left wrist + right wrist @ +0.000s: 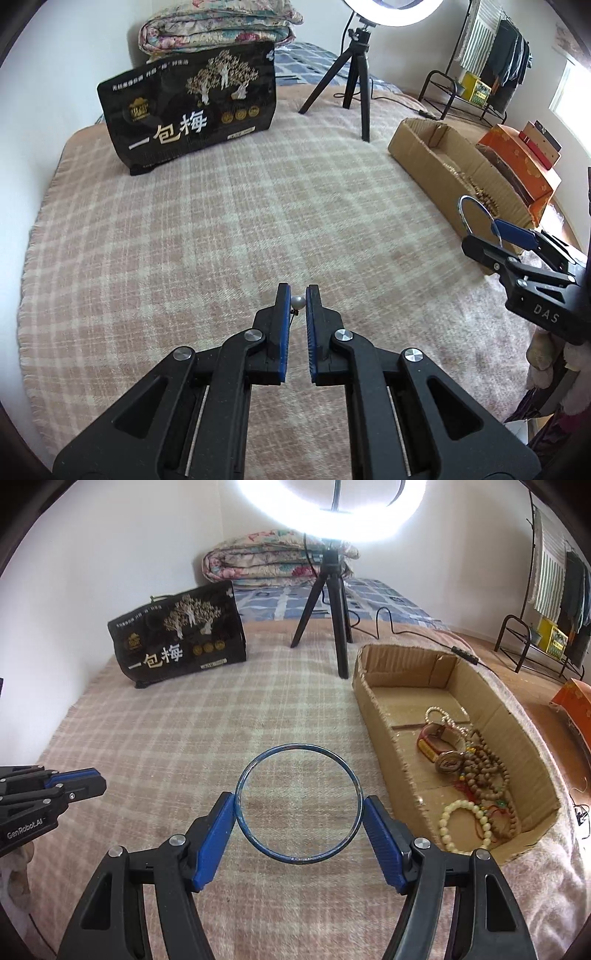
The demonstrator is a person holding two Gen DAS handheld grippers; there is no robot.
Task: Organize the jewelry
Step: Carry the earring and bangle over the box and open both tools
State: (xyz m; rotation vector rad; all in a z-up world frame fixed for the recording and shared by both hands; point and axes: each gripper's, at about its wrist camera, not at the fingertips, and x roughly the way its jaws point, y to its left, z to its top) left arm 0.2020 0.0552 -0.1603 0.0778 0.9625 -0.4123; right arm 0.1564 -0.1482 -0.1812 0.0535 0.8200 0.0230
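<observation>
My left gripper (297, 293) is shut on a small pearl earring (297, 302), held between the blue pads above the checked blanket. It also shows at the left edge of the right wrist view (98, 781). My right gripper (299, 805) is shut on a thin blue-grey bangle (298, 856), gripped across its width, just left of the cardboard box (384, 738). In the left wrist view the bangle (466, 206) and right gripper (491, 236) sit at the right, in front of the box (432, 162). The box holds bead bracelets (463, 825), wooden bead strings (491, 771) and a watch (441, 740).
A black snack bag (188, 110) stands at the back left of the bed. A ring light on a black tripod (354, 77) stands behind the box, its cable trailing right. Folded quilts (273, 566) lie at the back. An orange box (521, 162) and a clothes rack (546, 602) are at the right.
</observation>
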